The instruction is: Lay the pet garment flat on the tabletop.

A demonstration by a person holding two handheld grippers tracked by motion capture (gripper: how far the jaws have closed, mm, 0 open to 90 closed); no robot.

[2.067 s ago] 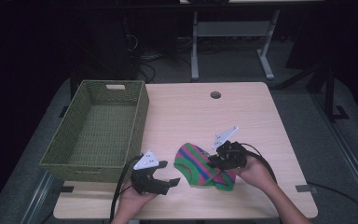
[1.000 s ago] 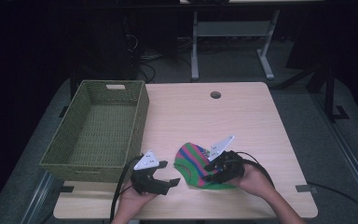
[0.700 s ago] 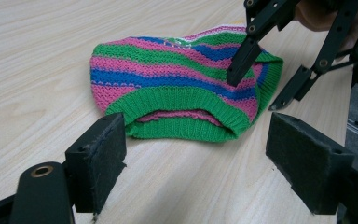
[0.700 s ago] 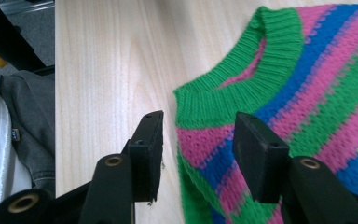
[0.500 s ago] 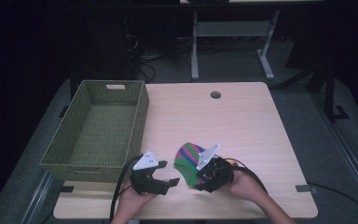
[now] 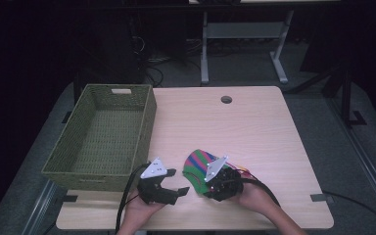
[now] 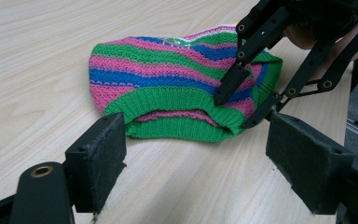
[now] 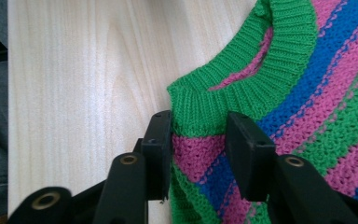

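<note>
A knit hat striped green, pink and blue lies flat near the table's front edge, its green ribbed cuff facing my left gripper. The right gripper points down at the cuff's corner. Its jaws have just been closing and straddle that corner: one pad sits at the hat's edge and the other rests on the knit, which lies flat between them, unpinched. Just left of the hat, the left gripper stands open with nothing between its pads, aimed at the cuff opening.
A green woven basket stands empty at the table's left, close behind the left gripper. Light wood table stretches beyond the hat, with a round cable hole at the back. Cables trail off the front edge.
The right gripper slid left and nearer across the hat, from its right side to the cuff corner. The left gripper stayed put. The hat has barely shifted.
</note>
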